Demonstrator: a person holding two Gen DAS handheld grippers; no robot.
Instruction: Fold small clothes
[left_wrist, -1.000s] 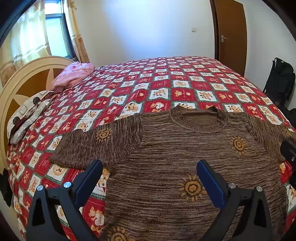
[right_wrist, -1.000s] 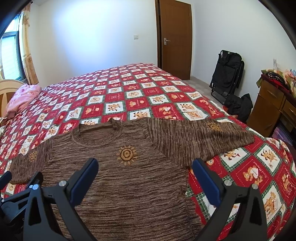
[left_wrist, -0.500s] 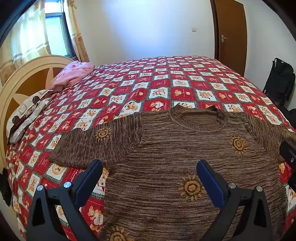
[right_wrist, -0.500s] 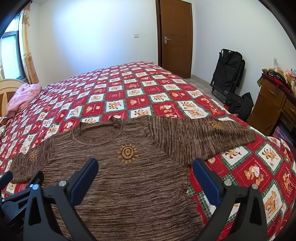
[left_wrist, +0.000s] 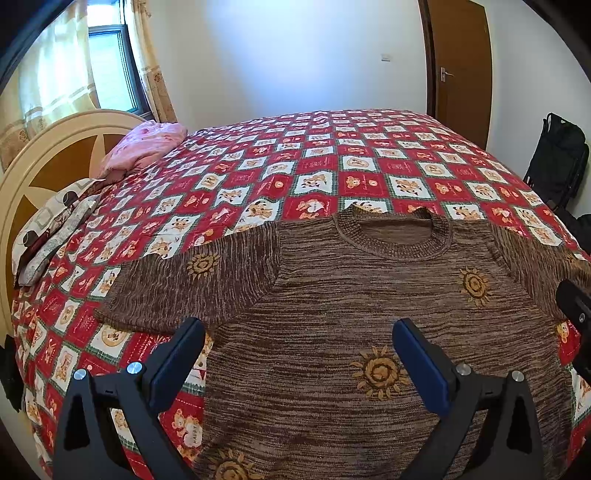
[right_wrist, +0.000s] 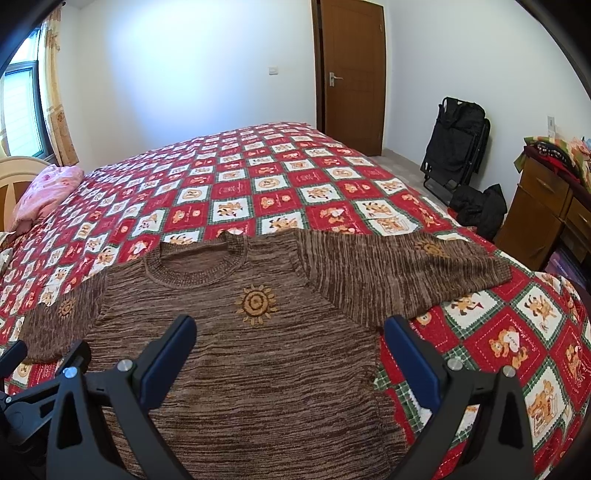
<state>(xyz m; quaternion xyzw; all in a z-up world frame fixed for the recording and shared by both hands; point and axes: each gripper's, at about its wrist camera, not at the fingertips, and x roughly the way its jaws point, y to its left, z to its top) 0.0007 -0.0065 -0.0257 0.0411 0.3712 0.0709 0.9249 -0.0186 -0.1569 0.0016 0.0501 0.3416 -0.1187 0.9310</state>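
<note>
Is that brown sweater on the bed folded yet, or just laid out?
Laid out flat. The brown sweater lies face up, both sleeves stretched sideways, collar unfolded, nothing doubled over.

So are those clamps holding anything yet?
Nothing. The left gripper and right gripper both hang open above the brown knitted sweater, spread flat on the bed.

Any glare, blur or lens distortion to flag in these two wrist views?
Left wrist view: strong fisheye bending, dark vignette corners, window blown out; sweater sharp. Right wrist view: same barrel distortion, door frame bowed, even soft light, sweater knit crisp, no motion blur.
</note>
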